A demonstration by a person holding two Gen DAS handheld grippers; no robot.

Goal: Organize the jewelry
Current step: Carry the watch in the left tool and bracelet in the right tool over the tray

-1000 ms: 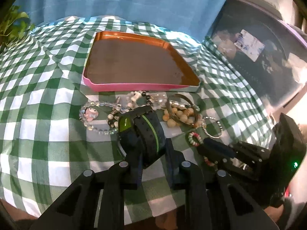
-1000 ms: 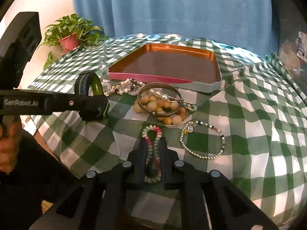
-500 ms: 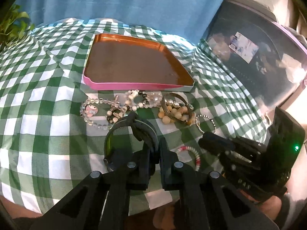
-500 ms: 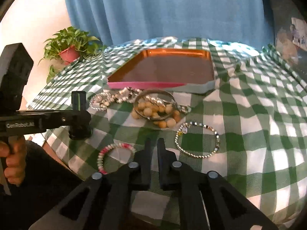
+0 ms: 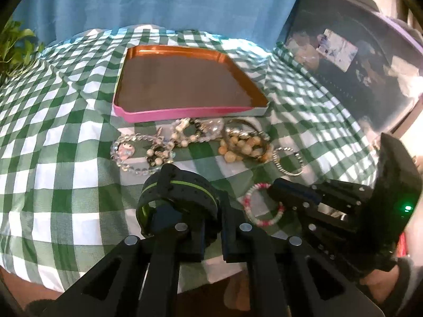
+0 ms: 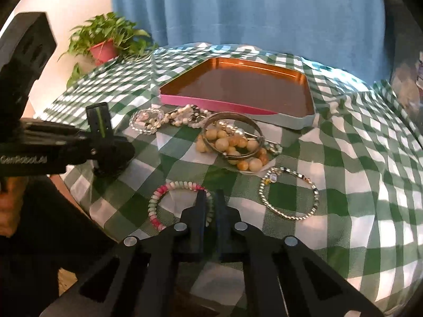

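Since a moment ago, the left tool (image 5: 211,227) has lowered its clamped black band (image 5: 177,192) toward the worktop (image 5: 53,158). Right tool (image 6: 210,206) grips the pink bracelet (image 6: 169,187); the tray (image 6: 211,103) lies straight ahead.

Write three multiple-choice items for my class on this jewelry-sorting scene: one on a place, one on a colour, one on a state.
1. Where is the black band with the green stripe?
A. in the tray
B. between the left gripper's fingers
C. beside the plant

2. What colour is the near outer wall of the tray?
A. pink
B. yellow
C. black

3. What does the tray hold?
A. all the bracelets
B. one bangle
C. nothing

Answers: 1 B, the left gripper grips the band. 2 A, the near wall shows pink. 3 C, its brown floor is bare; the pieces lie on the checked cloth.
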